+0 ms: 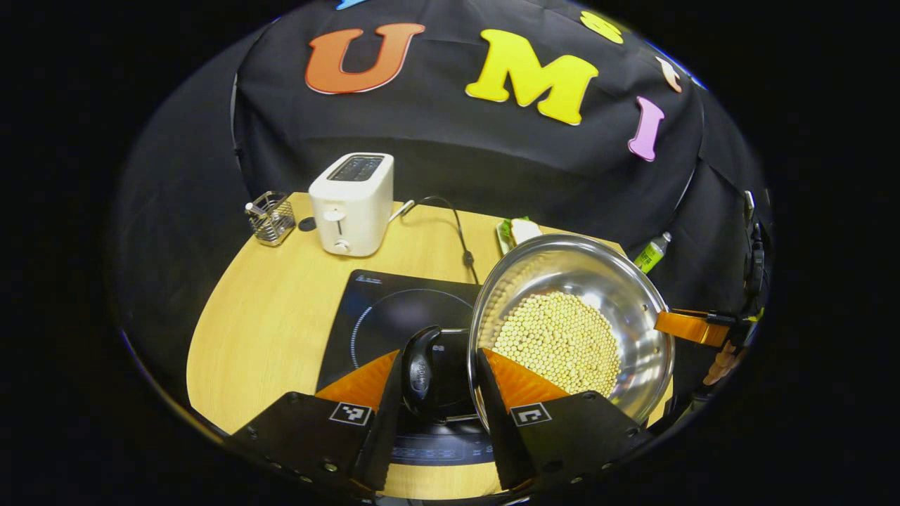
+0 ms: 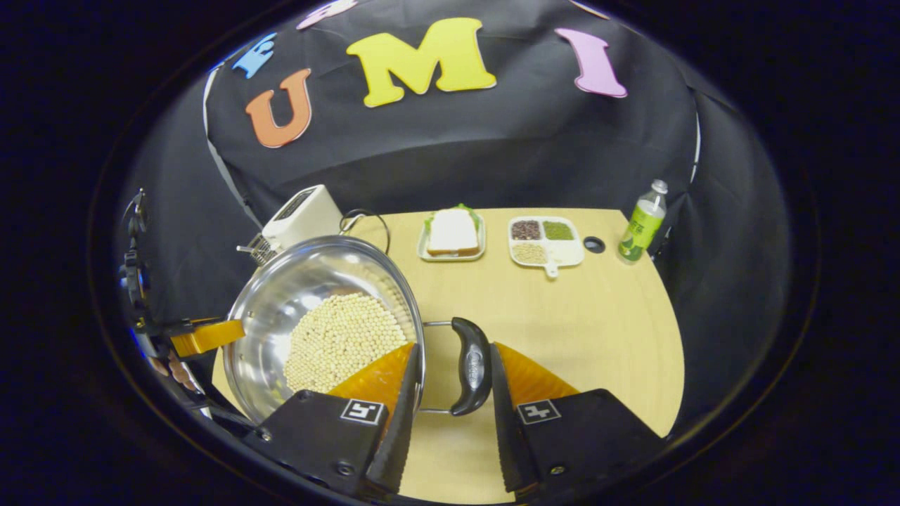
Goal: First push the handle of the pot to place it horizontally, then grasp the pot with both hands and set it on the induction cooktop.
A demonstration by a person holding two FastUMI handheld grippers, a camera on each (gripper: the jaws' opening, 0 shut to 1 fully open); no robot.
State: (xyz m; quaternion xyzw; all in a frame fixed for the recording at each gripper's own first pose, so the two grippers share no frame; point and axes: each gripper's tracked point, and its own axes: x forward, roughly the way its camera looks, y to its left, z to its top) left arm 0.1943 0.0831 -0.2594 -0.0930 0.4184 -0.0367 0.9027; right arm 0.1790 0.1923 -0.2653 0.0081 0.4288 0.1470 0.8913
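The steel pot (image 1: 619, 295), holding a bed of pale beans (image 1: 559, 337), is carried between both grippers. My left gripper (image 1: 439, 351) is shut on its black left handle (image 1: 420, 369), which lies level over the black induction cooktop (image 1: 383, 316). The pot's left rim overlaps the cooktop's right part; I cannot tell whether the base rests on anything. At the pot's far side a finger (image 1: 692, 327) of the other gripper reaches the rim. In the right gripper view my right gripper (image 2: 455, 346) is shut on the right handle (image 2: 471, 369) of the pot (image 2: 281, 295).
A white toaster (image 1: 351, 204) and a wire basket (image 1: 271, 218) stand behind the cooktop, with a cord (image 1: 460, 239) running back. A sandwich plate (image 2: 453, 235), a compartment tray (image 2: 545, 242) and a green bottle (image 2: 643, 221) stand at the back right. Bare wooden table (image 2: 583, 337) lies right of the pot.
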